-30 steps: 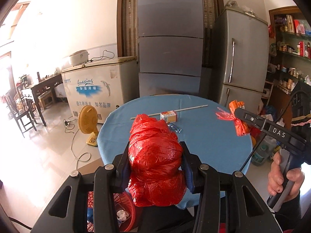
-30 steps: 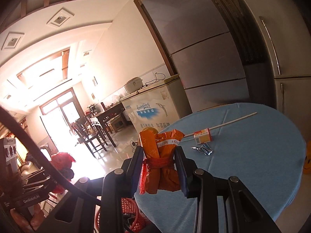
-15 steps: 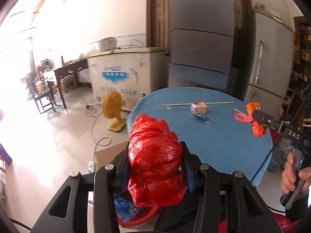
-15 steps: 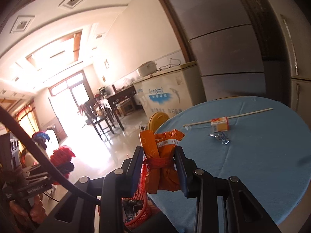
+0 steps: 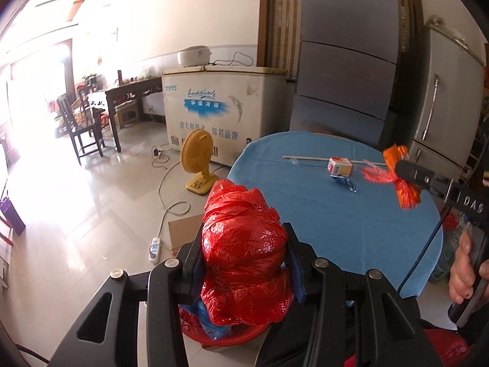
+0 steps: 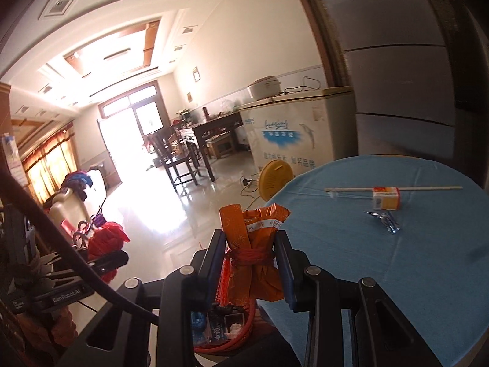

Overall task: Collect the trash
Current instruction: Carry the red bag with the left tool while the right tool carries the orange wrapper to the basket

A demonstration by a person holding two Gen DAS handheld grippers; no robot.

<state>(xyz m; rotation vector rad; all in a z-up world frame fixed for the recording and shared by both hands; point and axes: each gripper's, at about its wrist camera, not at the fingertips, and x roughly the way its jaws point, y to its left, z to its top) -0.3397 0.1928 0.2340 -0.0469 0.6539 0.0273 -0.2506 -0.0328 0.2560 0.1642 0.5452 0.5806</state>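
Note:
My left gripper is shut on a crumpled red plastic bag and holds it above a red trash basket on the floor beside the round blue table. My right gripper is shut on an orange wrapper bundle tied with red string, above the same basket at the table's edge. On the table lie a small orange carton, a blue foil wrapper and a thin stick. The right gripper with its bundle also shows in the left wrist view.
A yellow fan, a power strip with cords and a cardboard piece are on the floor left of the table. A white chest freezer, grey fridges, a dark table and chairs stand beyond.
Both grippers have swung left off the table with their loads still held, so the red basket now lies under them and more floor shows.

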